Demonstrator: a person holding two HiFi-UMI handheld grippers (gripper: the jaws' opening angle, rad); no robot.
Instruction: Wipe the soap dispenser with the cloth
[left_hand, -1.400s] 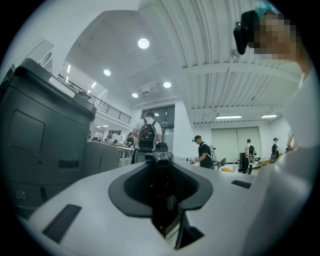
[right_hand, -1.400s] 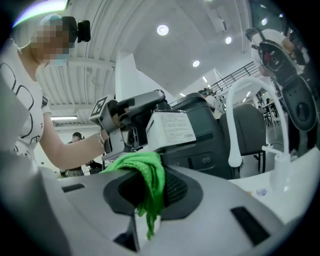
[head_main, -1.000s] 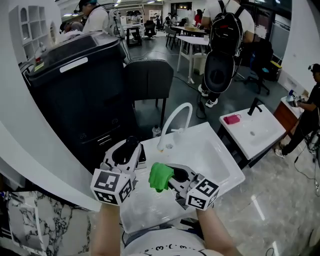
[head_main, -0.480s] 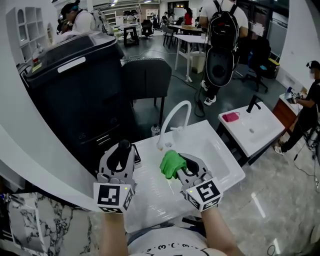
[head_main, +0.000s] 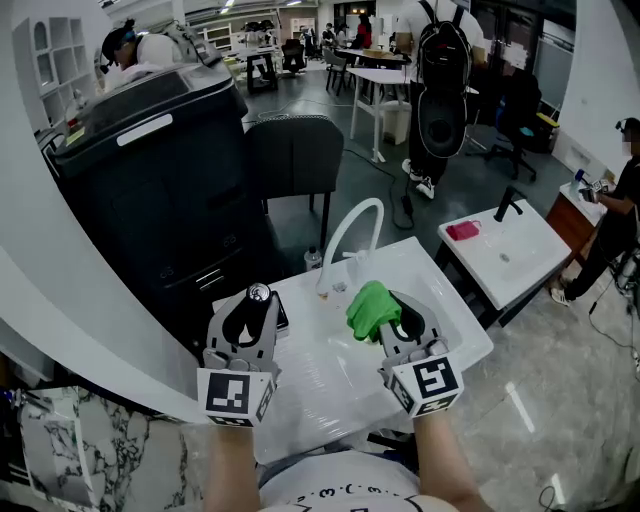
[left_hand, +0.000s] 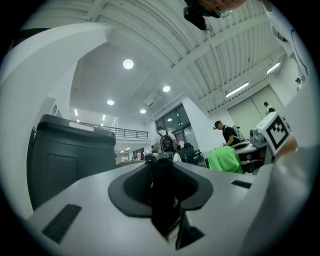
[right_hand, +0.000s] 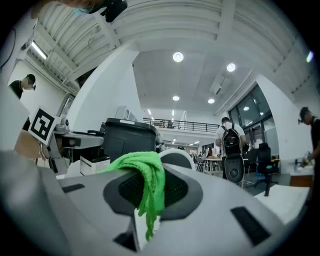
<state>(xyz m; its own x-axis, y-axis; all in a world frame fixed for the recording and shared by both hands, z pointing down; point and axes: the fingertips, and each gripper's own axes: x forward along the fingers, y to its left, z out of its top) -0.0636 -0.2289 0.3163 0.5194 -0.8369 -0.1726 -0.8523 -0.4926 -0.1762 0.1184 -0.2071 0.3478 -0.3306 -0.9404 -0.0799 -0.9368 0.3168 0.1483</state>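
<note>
While the cloth travels: the right gripper (head_main: 392, 322) has carried the green cloth (head_main: 370, 308) up the head view and off to the right, over the far side of the sink (head_main: 452, 332). It has also rolled, so its marker cube (head_main: 432, 382) now faces the camera.
Right fingers: clamped on the cloth, with 1 fold hanging down between them in the right gripper view.
Left gripper (head_main: 252, 305): barely shifted, only turned a little, so the chrome pump top of the soap dispenser (head_main: 259, 293) now shows above the fingers.
Left fingers: closed on the dispenser's dark body, grip unchanged.
Soap dispenser: upright in the left gripper, above the near-left part of the sink.
Gap: 1 second ago cloth and dispenser were near each other; now they are clearly apart and not touching.
Meaning for the task: no wiping contact at this moment. It looks like a re-aim between strokes, and the cloth would have to come back leftward to meet the bottle.
</note>
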